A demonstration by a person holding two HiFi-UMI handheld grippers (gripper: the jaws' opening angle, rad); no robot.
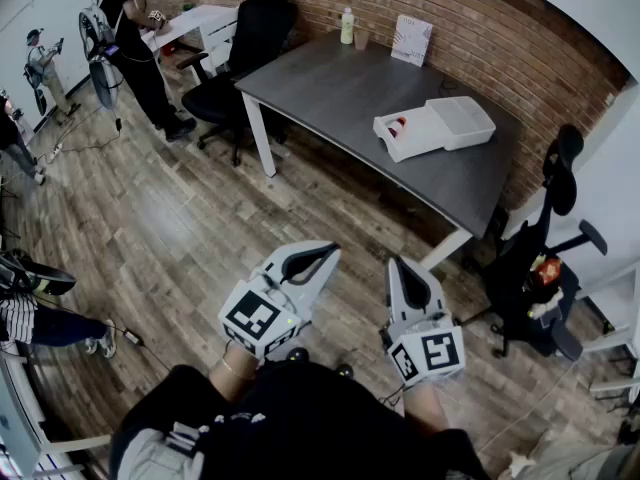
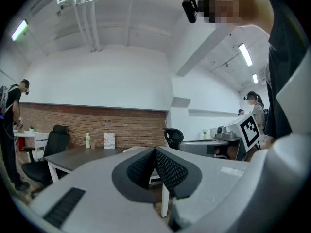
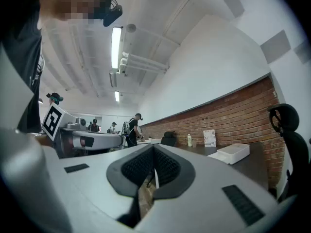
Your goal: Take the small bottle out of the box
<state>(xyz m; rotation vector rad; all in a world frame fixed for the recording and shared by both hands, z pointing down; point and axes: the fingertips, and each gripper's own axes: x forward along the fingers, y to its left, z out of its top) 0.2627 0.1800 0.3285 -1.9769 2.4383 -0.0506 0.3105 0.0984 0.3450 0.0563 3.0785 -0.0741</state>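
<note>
Well back from the table (image 1: 340,88), left hand-held gripper (image 1: 328,255) and right hand-held gripper (image 1: 396,265) are both clenched, empty; box (image 1: 450,123) sits on it.

A dark grey bench (image 1: 340,93) stood along a red brick wall (image 1: 480,28). At its far end a pale bottle (image 1: 347,25) stood upright, with a white card (image 1: 411,40) near it leaning on the wall. A black office chair (image 1: 245,43) sat at the bench's left end, another black chair (image 1: 545,268) at its right. The floor (image 1: 170,228) was wood plank. A person (image 1: 135,48) stood by a white desk (image 1: 195,23).
</note>
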